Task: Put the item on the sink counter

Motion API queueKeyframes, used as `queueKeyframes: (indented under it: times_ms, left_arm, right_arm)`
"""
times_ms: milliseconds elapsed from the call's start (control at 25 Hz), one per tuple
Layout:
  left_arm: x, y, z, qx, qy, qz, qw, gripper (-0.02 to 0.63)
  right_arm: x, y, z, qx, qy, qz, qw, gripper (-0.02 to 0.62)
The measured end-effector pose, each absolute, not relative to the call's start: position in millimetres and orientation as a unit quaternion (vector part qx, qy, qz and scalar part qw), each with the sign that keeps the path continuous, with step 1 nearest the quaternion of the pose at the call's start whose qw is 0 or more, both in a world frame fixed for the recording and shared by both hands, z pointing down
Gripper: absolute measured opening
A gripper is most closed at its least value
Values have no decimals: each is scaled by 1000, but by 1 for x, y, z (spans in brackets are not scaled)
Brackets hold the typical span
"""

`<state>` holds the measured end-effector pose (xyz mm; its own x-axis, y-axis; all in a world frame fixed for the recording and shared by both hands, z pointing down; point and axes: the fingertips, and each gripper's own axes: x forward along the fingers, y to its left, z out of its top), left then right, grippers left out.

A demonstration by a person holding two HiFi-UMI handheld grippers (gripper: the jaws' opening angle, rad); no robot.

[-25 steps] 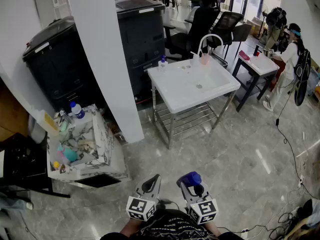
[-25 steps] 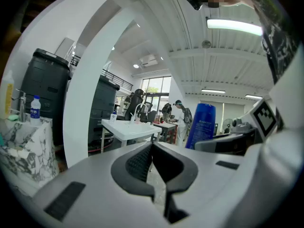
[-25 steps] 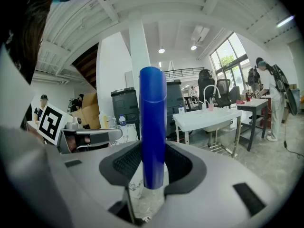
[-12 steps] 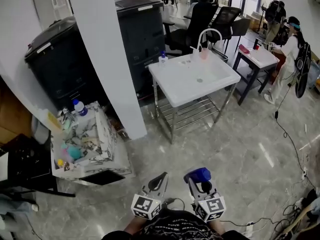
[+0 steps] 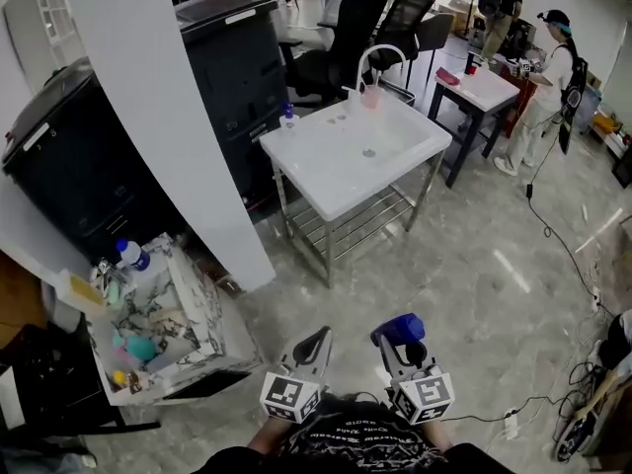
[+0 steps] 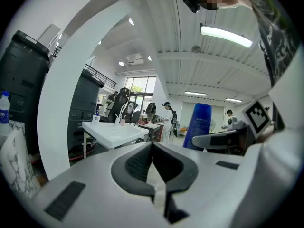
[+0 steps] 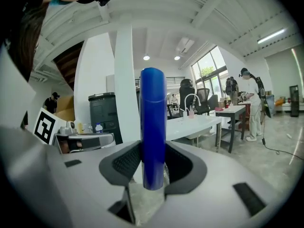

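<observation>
Blue bottle [image 7: 153, 127]: upright, clamped btwn right gripper [image 7: 153, 170] fingers, near; left gripper [image 6: 153, 151] fingers closed, empty. Sink table [image 5: 336, 181] far ahead: best carried w/ bottle vertical, set on flat rim.

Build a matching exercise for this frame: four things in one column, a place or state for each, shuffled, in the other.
1 blue bottle
2 left gripper
3 sink
4 marbled box

a beside the white pillar
b shut, empty
c white, with a curved faucet
d upright between the fingers of the right gripper

Pairs: 1-d, 2-b, 3-c, 4-a
</observation>
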<state>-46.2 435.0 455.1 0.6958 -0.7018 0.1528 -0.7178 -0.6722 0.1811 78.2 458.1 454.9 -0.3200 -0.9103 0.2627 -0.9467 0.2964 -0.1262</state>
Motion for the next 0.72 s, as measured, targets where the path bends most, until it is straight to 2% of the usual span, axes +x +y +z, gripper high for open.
queueKeyframes:
  times_ms: [200, 720]
  left_arm:
    - [-69, 397, 455, 918, -381, 48, 101, 7]
    - [-80, 317, 477, 885, -442, 44, 140, 6]
  right_arm:
    - [64, 435, 450, 602, -787, 127, 54, 152]
    - [67, 333, 466, 566, -812, 128, 63, 153]
